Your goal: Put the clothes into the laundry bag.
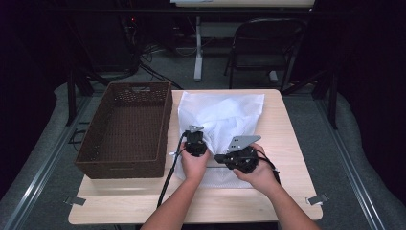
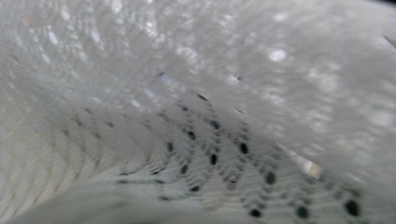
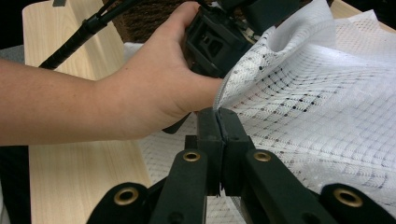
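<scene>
- The right gripper (image 3: 218,116) has its fingers pressed together, pinching the edge of the white mesh bag (image 1: 218,120); a thin hold like that could slip if the left pulls harder.
- The left gripper (image 1: 194,143) sits just beside it, buried in mesh (its own view is a blur of netting); its fingers seem shut on the bag too, and could snag it.
- The bag lies on the counter (image 1: 282,143), stretching away from both sets of fingers, beside the brown basket (image 1: 127,129).
</scene>
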A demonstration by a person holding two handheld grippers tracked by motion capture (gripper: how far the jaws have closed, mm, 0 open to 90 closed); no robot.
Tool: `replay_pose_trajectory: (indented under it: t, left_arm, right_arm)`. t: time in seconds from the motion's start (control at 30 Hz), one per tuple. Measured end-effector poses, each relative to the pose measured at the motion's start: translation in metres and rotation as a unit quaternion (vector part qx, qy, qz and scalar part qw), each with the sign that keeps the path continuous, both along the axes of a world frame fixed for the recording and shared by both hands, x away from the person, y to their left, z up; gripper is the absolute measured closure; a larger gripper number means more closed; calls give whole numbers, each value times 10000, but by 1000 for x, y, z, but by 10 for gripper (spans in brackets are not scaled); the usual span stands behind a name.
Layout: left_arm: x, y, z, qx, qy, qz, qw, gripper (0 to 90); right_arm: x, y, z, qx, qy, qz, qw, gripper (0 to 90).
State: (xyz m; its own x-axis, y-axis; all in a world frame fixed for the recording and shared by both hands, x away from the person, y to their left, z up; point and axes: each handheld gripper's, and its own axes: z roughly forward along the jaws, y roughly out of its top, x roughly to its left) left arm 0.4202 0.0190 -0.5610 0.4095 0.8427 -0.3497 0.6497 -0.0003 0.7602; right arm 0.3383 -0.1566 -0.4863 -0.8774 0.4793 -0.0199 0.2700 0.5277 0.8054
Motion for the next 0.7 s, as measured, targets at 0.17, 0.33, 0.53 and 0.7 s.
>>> replay_pose_trajectory:
  t: [0.17, 0.33, 0.53, 0.7]
  left_arm:
    - [-1, 1, -1, 36, 60, -28, 10000, 878]
    - [-10, 5, 5, 114, 94, -224, 9996, 830]
    - [-21, 12, 11, 73, 146, -440, 9989, 748]
    - [-28, 17, 15, 158, 79, -548, 9983, 674]
  right_arm:
    - [1, -2, 0, 5, -4, -32, 10000, 891]
    - [2, -5, 0, 2, -40, -83, 10000, 890]
    - [2, -6, 2, -2, -77, -103, 9999, 890]
    - [2, -6, 3, 20, -91, -125, 9999, 889]
